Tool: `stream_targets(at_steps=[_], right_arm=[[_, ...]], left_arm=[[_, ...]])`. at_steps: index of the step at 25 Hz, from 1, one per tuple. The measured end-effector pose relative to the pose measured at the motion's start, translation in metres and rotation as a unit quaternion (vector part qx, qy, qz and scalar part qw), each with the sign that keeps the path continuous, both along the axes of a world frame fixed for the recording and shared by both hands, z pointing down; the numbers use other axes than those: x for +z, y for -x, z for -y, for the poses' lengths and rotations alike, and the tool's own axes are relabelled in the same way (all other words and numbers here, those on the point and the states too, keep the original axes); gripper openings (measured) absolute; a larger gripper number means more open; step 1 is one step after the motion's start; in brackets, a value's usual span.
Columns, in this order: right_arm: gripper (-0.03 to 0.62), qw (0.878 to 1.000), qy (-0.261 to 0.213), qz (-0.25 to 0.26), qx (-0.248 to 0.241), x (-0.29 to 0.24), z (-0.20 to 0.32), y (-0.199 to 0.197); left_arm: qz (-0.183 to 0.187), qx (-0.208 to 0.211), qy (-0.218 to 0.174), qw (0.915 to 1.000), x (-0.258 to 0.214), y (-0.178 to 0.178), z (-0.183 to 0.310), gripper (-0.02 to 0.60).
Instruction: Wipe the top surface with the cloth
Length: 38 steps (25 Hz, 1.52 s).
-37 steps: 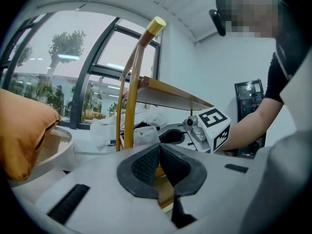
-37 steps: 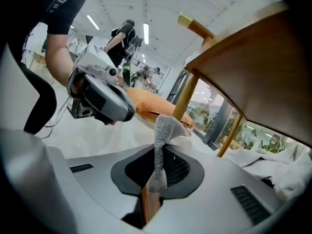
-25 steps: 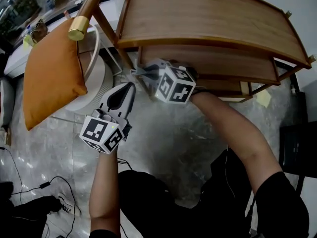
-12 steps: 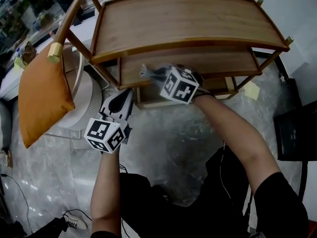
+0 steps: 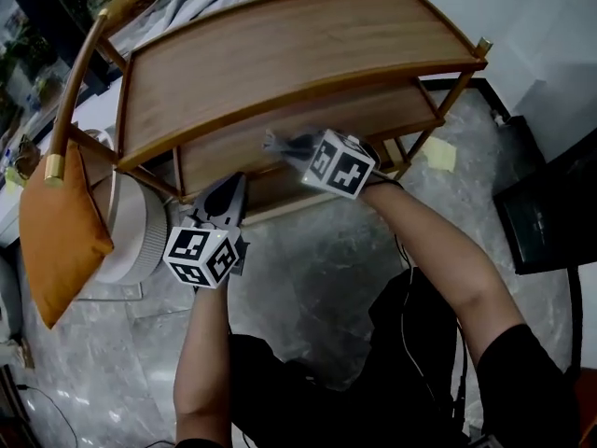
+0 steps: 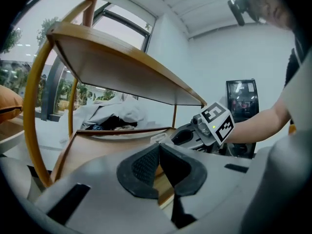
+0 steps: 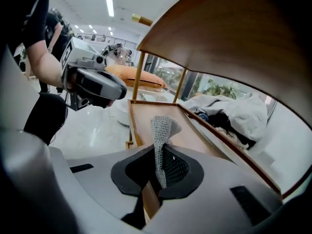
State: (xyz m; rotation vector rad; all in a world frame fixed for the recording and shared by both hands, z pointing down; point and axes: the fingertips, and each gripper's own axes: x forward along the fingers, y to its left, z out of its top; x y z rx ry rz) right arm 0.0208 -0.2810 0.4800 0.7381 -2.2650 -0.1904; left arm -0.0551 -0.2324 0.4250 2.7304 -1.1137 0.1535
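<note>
A curved wooden shelf unit fills the upper head view; its top surface (image 5: 298, 49) is bare. My right gripper (image 5: 283, 147) is shut on a grey mesh cloth (image 5: 274, 142) and sits just below the top board, at the front edge of the middle shelf (image 5: 373, 115). In the right gripper view the cloth (image 7: 161, 128) sticks up from between the shut jaws over the middle shelf (image 7: 190, 135). My left gripper (image 5: 229, 190) is shut and holds nothing, low at the shelf's front left. The left gripper view shows the top board's underside (image 6: 117, 69) and the right gripper (image 6: 187, 135).
An orange cushion (image 5: 56, 222) hangs on a chair frame at the left, with a round white object (image 5: 135, 227) beside it. A black box (image 5: 546, 208) stands at the right, a yellow note (image 5: 437, 154) on the marble floor. Crumpled clothes (image 7: 234, 113) lie behind the shelf.
The head view has swung, so the shelf sits further left and the black box shows more. Both grippers have stayed at the shelf's front edge, the cloth still held.
</note>
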Motion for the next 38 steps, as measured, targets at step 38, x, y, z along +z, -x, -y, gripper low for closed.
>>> stream_targets(at_steps=[38], right_arm=[[0.035, 0.992, -0.058, 0.076, -0.081, -0.065, -0.008, 0.024]], left_arm=[[0.016, -0.048, -0.025, 0.9984, -0.017, 0.049, -0.014, 0.012]])
